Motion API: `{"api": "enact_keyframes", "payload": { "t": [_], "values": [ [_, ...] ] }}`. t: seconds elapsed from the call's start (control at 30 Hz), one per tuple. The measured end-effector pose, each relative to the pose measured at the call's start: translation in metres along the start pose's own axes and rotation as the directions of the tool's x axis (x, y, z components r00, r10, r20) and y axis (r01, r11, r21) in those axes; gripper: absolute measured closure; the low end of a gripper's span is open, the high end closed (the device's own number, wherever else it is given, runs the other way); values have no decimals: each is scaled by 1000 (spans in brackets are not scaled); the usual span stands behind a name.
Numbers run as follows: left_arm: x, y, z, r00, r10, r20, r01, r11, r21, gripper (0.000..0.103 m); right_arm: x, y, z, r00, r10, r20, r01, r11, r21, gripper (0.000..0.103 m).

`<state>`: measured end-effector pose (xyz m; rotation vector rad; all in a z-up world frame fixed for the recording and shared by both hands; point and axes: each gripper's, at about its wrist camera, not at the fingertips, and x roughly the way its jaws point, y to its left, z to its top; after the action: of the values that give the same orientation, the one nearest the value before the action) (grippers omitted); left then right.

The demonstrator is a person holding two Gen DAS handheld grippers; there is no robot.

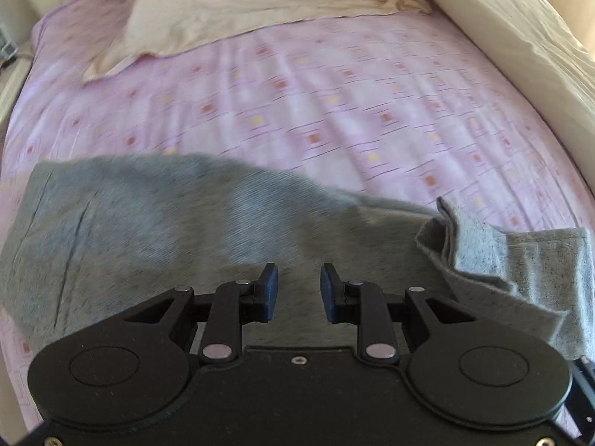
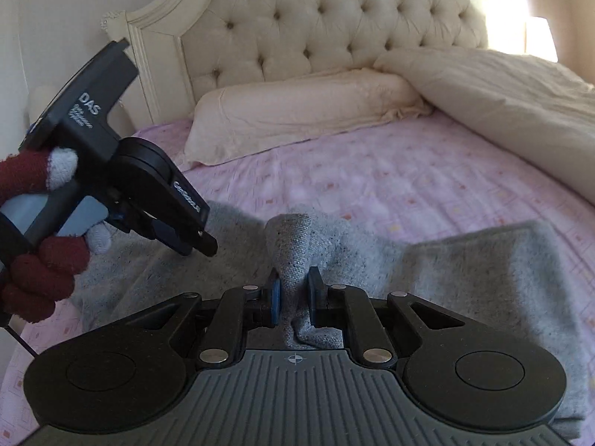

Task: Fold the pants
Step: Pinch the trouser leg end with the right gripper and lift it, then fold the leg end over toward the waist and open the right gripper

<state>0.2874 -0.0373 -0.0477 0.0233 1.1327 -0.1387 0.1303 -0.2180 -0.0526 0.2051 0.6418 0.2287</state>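
While the right gripper (image 2: 293, 291) pinches a pants (image 2: 465, 271) fold, the left gripper (image 1: 299, 290) hovers above, fingers parted.

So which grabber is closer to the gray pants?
The right one. The right gripper has a bunched fold of the gray pants pinched between its fingers. The left gripper is open and holds nothing, hovering just above the pants.
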Motion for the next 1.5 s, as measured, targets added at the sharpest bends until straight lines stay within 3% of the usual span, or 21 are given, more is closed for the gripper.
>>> {"api": "enact_keyframes", "payload": {
  "t": [0.17, 0.27, 0.37, 0.47, 0.57, 0.67, 0.73, 0.83, 0.97, 1.0, 1.03, 1.07, 1.17, 1.27, 1.4, 1.5],
  "values": [
    [-2, 13, -8, 999, -32, -13, 32, 999, 13, 69, -8, -2, 3, 998, 26, 51, -29, 997, 66, 89],
    [-6, 8, -15, 998, -60, -18, 61, 997, 51, 69, -22, 1, -1, 992, 95, 88, -101, 992, 69, 89],
    [-16, 9, -19, 999, -36, 17, 35, 998, 60, 68, -8, 19, -12, 989, 146, -27, -146, 989, -13, 86],
    [-22, 10, -16, 998, 10, 58, -13, 998, 61, 68, 5, 29, -22, 973, 175, -150, -182, 983, -35, 74],
    [-30, 6, -15, 997, 4, 80, -10, 997, 74, 68, -9, 23, -15, 951, 288, -110, -289, 957, 8, 70],
    [-40, -6, -13, 994, -25, 109, 15, 996, 93, 68, -24, 1, -5, 945, 327, -4, -325, 941, 100, 67],
    [-42, -16, -13, 992, -49, 116, 36, 993, 113, 68, -29, -23, 0, 959, 277, 55, -282, 945, 163, 67],
    [-36, -31, -19, 992, -76, 96, 61, 987, 145, 68, -33, -67, 2, 983, 137, 120, -168, 932, 322, 67],
    [-24, -50, -39, 994, -100, 33, 90, 969, 229, 68, -24, -121, -8, 997, -53, 54, 18, 860, 510, 69],
    [-22, -54, -45, 994, -104, 19, 96, 962, 255, 68, -22, -130, -12, 995, -98, 21, 72, 844, 531, 75],
    [-20, -57, -52, 995, -104, 5, 98, 953, 285, 67, -20, -138, -16, 986, -162, -25, 149, 824, 546, 96],
    [-18, -59, -59, 996, -92, -7, 90, 944, 317, 67, -21, -144, -20, 977, -209, -48, 199, 805, 559, 103],
    [-13, -60, -78, 999, -44, -4, 42, 922, 384, 67, -24, -156, -31, 980, -198, -29, 172, 763, 623, 103],
    [-19, -54, -86, 999, -37, 21, 26, 922, 385, 62, -24, -142, -27, 972, -232, -31, 211, 810, 547, 103],
    [-30, -43, -92, 999, -28, 28, 15, 931, 364, 59, -31, -122, -17, 974, -223, 31, 183, 865, 468, 99],
    [-38, -35, -102, 999, -7, 41, -8, 936, 351, 59, -32, -114, -14, 970, -244, 24, 212, 884, 416, 99]
  ]
}}
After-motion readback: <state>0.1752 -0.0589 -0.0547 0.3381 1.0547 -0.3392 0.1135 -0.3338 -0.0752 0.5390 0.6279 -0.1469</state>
